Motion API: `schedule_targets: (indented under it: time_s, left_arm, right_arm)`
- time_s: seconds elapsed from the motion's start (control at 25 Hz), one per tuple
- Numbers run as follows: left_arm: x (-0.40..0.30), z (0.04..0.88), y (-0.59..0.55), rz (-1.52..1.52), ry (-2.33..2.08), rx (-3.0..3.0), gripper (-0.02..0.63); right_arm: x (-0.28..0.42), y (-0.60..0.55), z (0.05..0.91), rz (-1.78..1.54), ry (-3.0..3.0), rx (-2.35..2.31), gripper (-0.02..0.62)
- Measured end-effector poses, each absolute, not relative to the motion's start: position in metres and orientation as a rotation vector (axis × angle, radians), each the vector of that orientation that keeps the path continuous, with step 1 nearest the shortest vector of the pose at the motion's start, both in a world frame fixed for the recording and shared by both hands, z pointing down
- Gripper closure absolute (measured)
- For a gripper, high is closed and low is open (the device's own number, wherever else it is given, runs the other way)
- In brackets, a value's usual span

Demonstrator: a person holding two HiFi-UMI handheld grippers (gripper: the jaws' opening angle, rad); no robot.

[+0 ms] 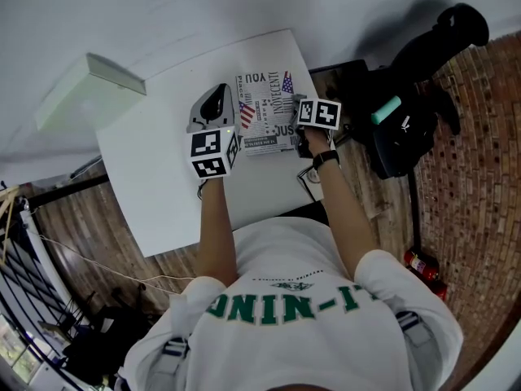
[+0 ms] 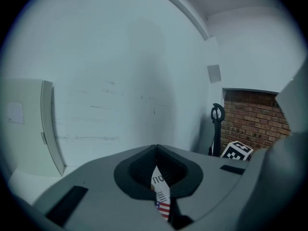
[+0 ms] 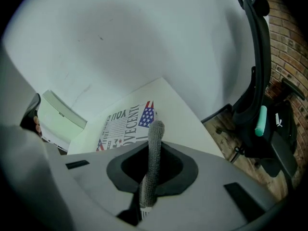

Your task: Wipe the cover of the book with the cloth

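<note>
Book (image 1: pixel 264 111): flat on the table (image 1: pixel 163 177), far right part
Right gripper (image 3: pixel 155 147): clamped on grey cloth (image 3: pixel 153 167), at book's right edge
Left gripper (image 2: pixel 155 150): jaws closed, nothing held, by book's left edge
Method: drag cloth flat across cover, light even pressure

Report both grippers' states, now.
Left gripper: shut on the edge of the book.
Right gripper: shut on the grey cloth.
</note>
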State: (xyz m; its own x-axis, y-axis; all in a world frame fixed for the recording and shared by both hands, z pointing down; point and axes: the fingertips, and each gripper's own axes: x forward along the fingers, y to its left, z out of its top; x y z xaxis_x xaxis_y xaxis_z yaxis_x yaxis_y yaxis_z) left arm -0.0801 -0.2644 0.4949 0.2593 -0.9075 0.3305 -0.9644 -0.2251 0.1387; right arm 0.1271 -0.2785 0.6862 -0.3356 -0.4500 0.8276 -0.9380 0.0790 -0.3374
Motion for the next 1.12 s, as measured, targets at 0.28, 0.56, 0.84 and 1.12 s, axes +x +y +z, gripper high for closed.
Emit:
schedule_targets:
  time_s: [0.28,0.56,0.84,1.12]
  left_arm:
    - [-0.103,0.492,-0.256,0.255,-1.780,2.177,0.594]
    - [-0.108,0.488,-0.247,0.273,-1.796,2.173,0.594]
    - [-0.106,0.488,-0.247,0.281,-1.785,2.182,0.594]
    - [-0.097,0.491,-0.246,0.278,-1.759,2.208,0.594]
  right_arm:
    - [0.053,-0.260,0.662,1.252,-1.980,1.180,0.561]
    - [-0.038,-0.219,0.677,1.178,-2.020,0.909,0.561]
    - [-0.018,-0.220,0.687,1.202,-1.993,0.923,0.563]
    - [0.094,-0.239,0.686,1.199,-1.907,1.157,0.563]
